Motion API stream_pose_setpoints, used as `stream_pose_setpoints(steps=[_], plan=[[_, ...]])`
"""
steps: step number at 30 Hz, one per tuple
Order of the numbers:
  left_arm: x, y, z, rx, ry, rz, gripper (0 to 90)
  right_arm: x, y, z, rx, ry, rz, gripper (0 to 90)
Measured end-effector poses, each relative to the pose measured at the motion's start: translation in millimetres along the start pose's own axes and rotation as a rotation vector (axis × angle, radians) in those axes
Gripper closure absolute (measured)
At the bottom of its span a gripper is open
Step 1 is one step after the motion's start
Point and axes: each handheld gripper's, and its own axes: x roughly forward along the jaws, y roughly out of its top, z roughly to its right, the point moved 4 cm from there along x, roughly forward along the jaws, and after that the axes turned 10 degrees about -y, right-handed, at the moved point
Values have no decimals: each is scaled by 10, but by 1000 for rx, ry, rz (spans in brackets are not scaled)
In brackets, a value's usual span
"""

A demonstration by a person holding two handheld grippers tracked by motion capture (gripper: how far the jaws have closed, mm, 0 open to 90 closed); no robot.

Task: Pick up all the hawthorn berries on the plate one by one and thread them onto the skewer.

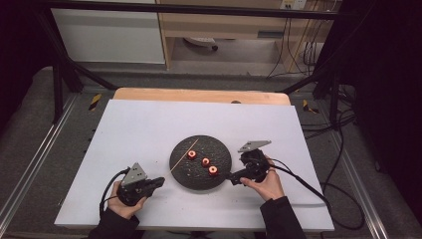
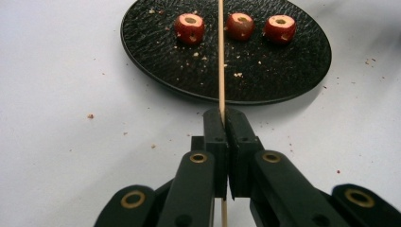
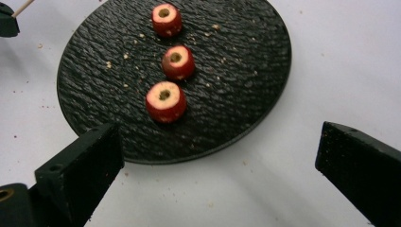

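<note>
Skewer clamped, three fruit pieces on the plate

Your left gripper point(image 1: 158, 182) sits nearest you, jaws pressed together on the wooden skewer point(image 2: 221, 56), which runs out over the black plate point(image 1: 223, 169) toward the red cored fruit pieces point(image 3: 165, 101). Your right gripper point(image 3: 217, 156) hangs at the plate's right edge with jaws wide apart, gripping nothing. All three pieces lie in a row mid-plate, on the white surface point(image 1: 149, 124).
</note>
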Motion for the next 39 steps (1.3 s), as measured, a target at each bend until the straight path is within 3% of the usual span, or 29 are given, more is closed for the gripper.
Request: stream_pose_setpoints(steps=[7, 17, 26, 39], plan=[[8, -2, 4, 1, 3, -6, 879, 60, 142, -34, -16, 11, -30, 73], [22, -6, 6, 4, 1, -11, 879, 196, 289, -161, -95, 47, -104, 164], [10, -4, -7, -1, 1, -5, 879, 316, 376, -232, -131, 78, -206, 226], [16, -4, 1, 3, 0, -12, 879, 512, 434, -333, -204, 117, -324, 393]])
